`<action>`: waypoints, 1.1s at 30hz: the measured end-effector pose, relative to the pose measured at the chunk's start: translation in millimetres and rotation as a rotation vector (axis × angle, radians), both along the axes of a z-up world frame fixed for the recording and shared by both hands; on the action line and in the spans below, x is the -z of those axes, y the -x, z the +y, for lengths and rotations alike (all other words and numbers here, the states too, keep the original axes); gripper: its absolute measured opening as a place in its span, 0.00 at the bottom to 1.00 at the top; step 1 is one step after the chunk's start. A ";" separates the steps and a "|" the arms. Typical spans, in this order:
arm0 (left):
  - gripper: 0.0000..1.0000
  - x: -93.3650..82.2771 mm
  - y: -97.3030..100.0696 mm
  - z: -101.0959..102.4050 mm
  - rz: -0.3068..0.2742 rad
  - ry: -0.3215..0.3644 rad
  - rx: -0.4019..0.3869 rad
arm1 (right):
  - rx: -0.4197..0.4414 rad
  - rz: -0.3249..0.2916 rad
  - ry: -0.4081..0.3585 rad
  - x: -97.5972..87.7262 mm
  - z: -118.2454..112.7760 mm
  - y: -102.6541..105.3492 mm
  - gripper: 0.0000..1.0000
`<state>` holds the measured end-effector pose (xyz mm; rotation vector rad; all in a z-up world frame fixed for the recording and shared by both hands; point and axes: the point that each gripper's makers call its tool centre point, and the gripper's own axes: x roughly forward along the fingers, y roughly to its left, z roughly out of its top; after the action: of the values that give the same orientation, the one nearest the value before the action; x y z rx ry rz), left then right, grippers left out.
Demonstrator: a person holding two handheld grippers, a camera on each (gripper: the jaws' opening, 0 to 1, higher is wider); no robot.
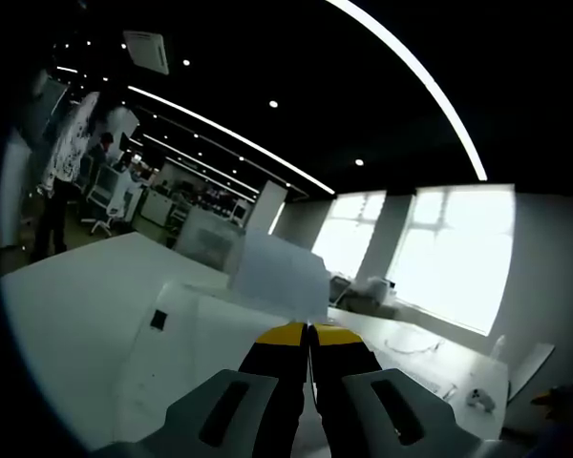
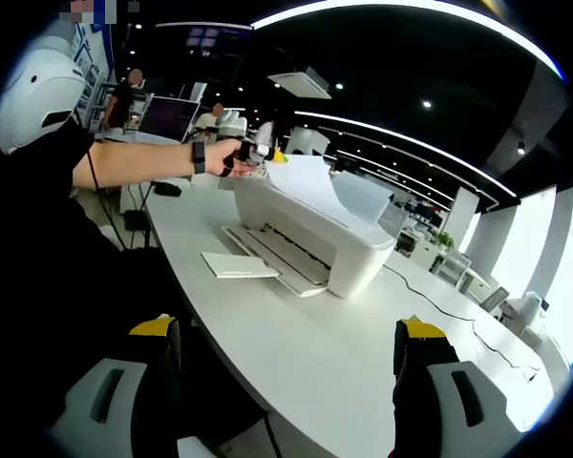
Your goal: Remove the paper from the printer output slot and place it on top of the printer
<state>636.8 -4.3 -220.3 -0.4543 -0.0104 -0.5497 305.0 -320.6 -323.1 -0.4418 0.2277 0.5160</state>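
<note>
1. In the right gripper view, a white printer (image 2: 315, 234) sits on a long white worktop (image 2: 382, 363), with its output tray (image 2: 277, 258) folded out at the front.
2. A sheet of paper (image 2: 310, 186) lies on top of the printer, its far end curling upward toward the rear.
3. The person's outstretched arm (image 2: 138, 164) reaches to the printer's far corner, and the left gripper (image 2: 255, 153) in that hand is at the edge of the paper.
4. In the left gripper view, the left gripper's (image 1: 308, 334) yellow-tipped fingers are pressed together, with the paper (image 1: 277, 272) rising just beyond the tips; whether the sheet is pinched between them cannot be told.
5. The right gripper (image 2: 286, 348) is held well back from the printer, its fingers spread wide apart with nothing between them.
6. A small flat white piece (image 2: 239, 264) lies on the worktop just beside the output tray.
7. A cable (image 2: 439, 296) trails across the worktop behind the printer.
</note>
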 end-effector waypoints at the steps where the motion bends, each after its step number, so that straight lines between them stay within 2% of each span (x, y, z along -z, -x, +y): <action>1: 0.06 -0.5 -0.3 0.5 -0.002 0.000 -0.002 | 0.001 0.000 0.001 0.0 -0.3 0.1 0.88; 21: 0.06 5.0 12.2 -5.1 -0.003 -0.008 -0.010 | 0.000 0.000 -0.001 -0.4 -1.0 -0.2 0.88; 33: 0.06 5.3 12.7 -4.8 -0.009 -0.017 -0.015 | 0.001 0.001 0.000 -0.4 -1.0 -0.7 0.88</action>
<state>624.0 -9.1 -225.6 -0.4345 -0.0174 -0.5363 305.7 -321.5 -322.7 -0.4413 0.2289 0.5152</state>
